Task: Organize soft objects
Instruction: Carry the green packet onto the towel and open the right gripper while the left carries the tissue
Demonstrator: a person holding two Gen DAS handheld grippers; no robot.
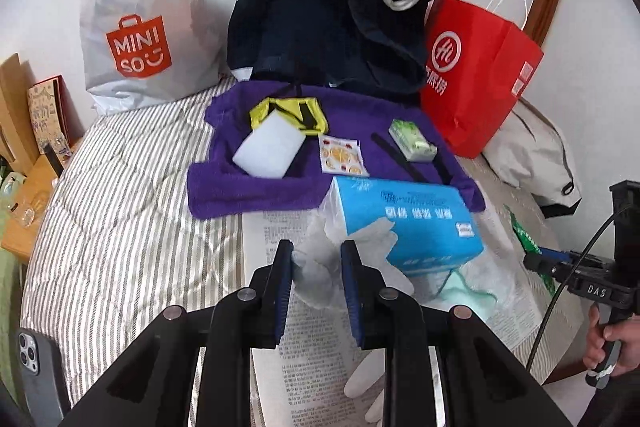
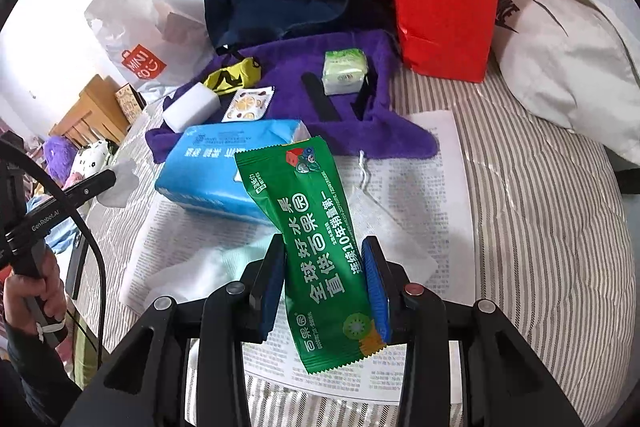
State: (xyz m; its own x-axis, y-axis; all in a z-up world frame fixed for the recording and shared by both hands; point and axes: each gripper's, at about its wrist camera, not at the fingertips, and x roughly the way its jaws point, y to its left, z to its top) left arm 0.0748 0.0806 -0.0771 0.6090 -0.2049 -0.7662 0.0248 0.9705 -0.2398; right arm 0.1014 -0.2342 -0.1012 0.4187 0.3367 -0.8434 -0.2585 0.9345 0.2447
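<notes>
My left gripper [image 1: 317, 255] is shut on a thin white disposable glove [image 1: 320, 267], held above the newspaper [image 1: 304, 367] just in front of a blue tissue pack [image 1: 404, 223]. My right gripper [image 2: 325, 255] is shut on a green wet-wipe packet [image 2: 316, 239], held up above the newspaper [image 2: 424, 155]. A purple towel [image 1: 248, 187] behind carries a white sponge [image 1: 270, 143], a yellow-black pouch [image 1: 292, 113], a fruit-print sachet [image 1: 343, 155] and a small green tissue pack [image 1: 412, 140]. A mint cloth [image 2: 192, 267] lies on the paper.
A navy tote bag [image 1: 320, 23], a white Miniso bag [image 1: 140, 19] and a red paper bag [image 1: 476, 75] stand against the wall. A white drawstring bag [image 2: 560, 59] lies at right. A phone [image 1: 36, 379] rests on the striped bedding; a wooden side table [image 1: 24, 211] is at left.
</notes>
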